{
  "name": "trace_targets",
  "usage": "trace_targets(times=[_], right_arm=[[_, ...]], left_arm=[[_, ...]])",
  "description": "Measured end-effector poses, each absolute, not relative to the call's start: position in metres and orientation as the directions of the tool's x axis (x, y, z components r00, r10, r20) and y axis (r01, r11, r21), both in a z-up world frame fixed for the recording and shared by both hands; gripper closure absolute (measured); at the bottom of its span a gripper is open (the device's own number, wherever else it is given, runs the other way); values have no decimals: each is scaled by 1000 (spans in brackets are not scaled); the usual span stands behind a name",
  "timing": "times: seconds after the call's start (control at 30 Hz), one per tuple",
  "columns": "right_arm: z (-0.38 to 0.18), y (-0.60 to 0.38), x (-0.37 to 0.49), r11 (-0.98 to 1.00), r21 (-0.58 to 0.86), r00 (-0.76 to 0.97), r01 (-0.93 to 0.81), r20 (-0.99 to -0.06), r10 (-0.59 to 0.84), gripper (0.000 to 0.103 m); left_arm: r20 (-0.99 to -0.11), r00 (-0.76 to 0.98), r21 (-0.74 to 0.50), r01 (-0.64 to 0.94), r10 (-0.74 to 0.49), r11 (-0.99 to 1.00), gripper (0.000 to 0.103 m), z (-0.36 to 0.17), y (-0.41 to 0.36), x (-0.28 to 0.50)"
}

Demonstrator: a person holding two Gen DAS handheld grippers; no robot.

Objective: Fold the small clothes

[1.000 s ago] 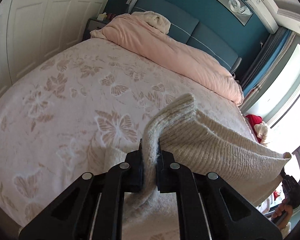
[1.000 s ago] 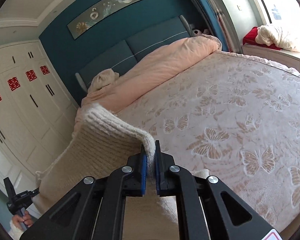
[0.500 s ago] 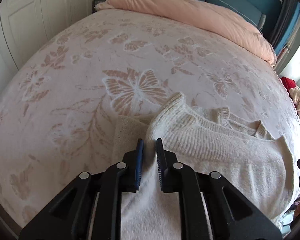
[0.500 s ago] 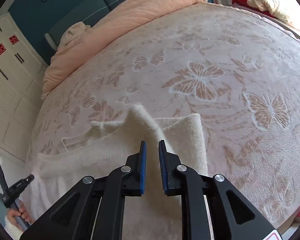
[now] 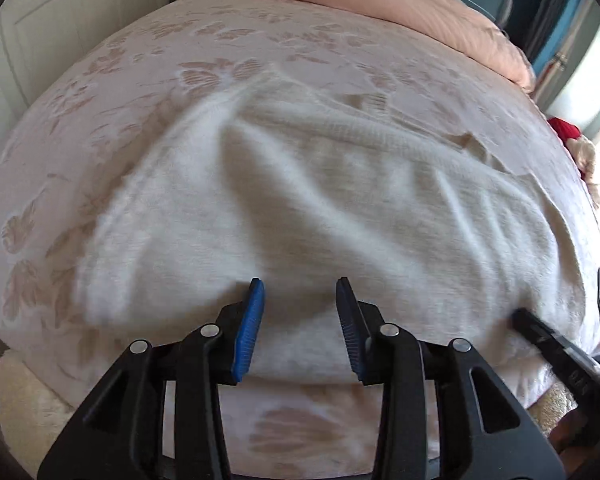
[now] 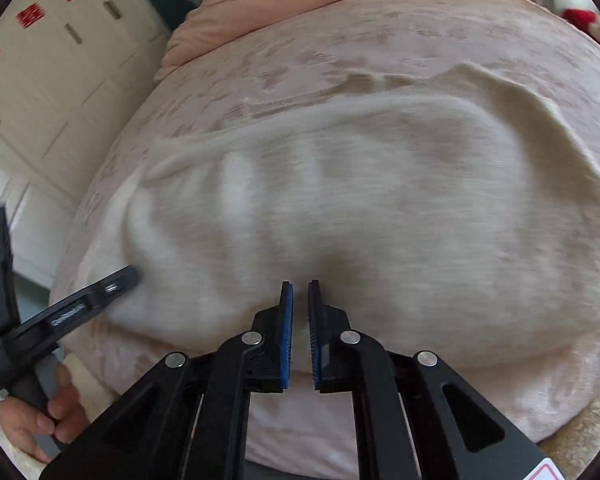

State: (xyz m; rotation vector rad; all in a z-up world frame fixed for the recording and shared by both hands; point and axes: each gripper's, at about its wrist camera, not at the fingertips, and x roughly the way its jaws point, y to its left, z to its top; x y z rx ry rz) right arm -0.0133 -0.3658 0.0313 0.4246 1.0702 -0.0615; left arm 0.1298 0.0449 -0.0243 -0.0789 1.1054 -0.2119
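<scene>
A cream knit sweater (image 5: 340,200) lies spread and wrinkled on the pink butterfly bed cover (image 5: 100,80), its collar at the far side. My left gripper (image 5: 300,292) hangs over the sweater's near hem. Its jaws are opening, and the cloth lies between the blue pads (image 5: 254,320) unpinched. In the right wrist view the same sweater (image 6: 380,200) fills the middle. There my right gripper (image 6: 300,292) is closing to a narrow slit at the near hem, where a pucker of cloth runs into its tips. Each gripper's black tip shows at the other view's edge, the left gripper (image 6: 128,276) and the right gripper (image 5: 520,316).
A peach duvet (image 5: 380,0) is bunched along the head of the bed, before a teal headboard. White wardrobe doors (image 6: 60,60) with red marks stand to the left. A person's hand (image 6: 32,420) grips the left tool's handle. A red item (image 5: 564,130) lies by the window.
Both grippers came down toward the bed and the lifted sweater was laid flat. The left jaws let go and spread wide. The right jaws parted, then narrowed again at the near hem.
</scene>
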Motion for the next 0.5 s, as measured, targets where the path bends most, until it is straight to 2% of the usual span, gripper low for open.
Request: trace_targets(times=[0.07, 0.1, 0.13, 0.2, 0.27, 0.3, 0.33, 0.4, 0.43, 0.47, 0.5], right_arm=[[28, -425, -39, 879, 241, 470, 410, -882, 23, 97], [25, -455, -53, 852, 206, 442, 482, -896, -33, 103], [21, -480, -67, 822, 210, 432, 529, -901, -47, 103], [16, -514, -90, 752, 365, 481, 549, -874, 73, 103], [25, -514, -98, 748, 360, 481, 557, -874, 63, 103], [32, -508, -99, 763, 340, 479, 551, -876, 44, 90], [38, -502, -101, 770, 323, 481, 551, -876, 24, 82], [45, -493, -109, 757, 377, 521, 533, -851, 56, 73], [45, -491, -112, 743, 406, 532, 532, -843, 80, 64], [41, -489, -117, 727, 425, 529, 539, -843, 100, 61], [35, -486, -118, 713, 443, 523, 543, -843, 126, 56]], left_arm=[[-884, 425, -176, 81, -193, 981, 68, -31, 80, 134], [-888, 414, -191, 69, -202, 979, 70, -37, 94, 135], [-884, 408, -223, 62, -229, 973, 73, -41, 105, 135], [-873, 421, -243, 64, -247, 968, 77, -43, 112, 129], [-865, 436, -247, 58, -247, 967, 77, -37, 109, 123], [-855, 441, -284, 42, -273, 958, 69, -32, 110, 119], [-841, 447, -331, 22, -306, 943, 62, -27, 113, 114], [-820, 462, -402, -46, -338, 914, 30, -19, 123, 103], [-811, 468, -433, -77, -351, 898, 24, -18, 127, 97], [-804, 468, -463, -104, -367, 880, 19, -19, 133, 94], [-801, 459, -488, -130, -384, 863, 18, -25, 139, 92]])
